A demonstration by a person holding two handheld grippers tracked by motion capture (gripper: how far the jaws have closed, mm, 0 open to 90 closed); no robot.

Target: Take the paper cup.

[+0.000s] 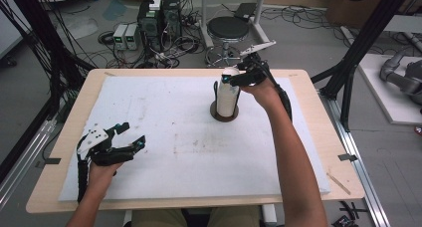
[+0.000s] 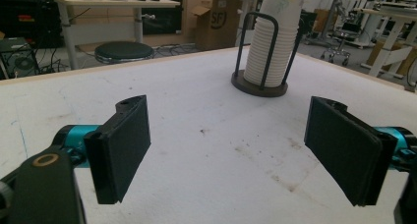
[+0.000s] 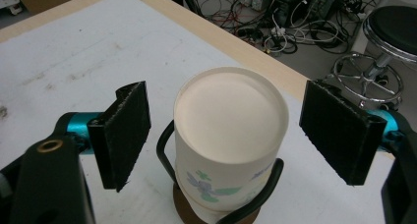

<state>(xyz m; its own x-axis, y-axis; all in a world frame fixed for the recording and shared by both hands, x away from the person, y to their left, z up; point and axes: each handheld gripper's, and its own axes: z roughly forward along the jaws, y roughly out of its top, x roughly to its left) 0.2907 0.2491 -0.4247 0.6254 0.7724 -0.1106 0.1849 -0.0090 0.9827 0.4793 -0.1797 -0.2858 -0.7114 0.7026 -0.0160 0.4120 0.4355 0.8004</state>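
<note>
At seven o'clock on the worktop (image 1: pixel 308 137), we rest the left gripper (image 1: pixel 130 136), fingers released. Toward one o'clock, the cup stack (image 1: pixel 227 95) sits in its holder (image 1: pixel 223 115); our right gripper (image 3: pixel 223 135), fingers released, straddles the top cup. We should close evenly below its rim and lift straight.

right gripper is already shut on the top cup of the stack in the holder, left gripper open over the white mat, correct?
Not quite: the right gripper is open, its jaws either side of the top cup without touching, as the right gripper view shows. The left gripper is open over the white mat.
</note>
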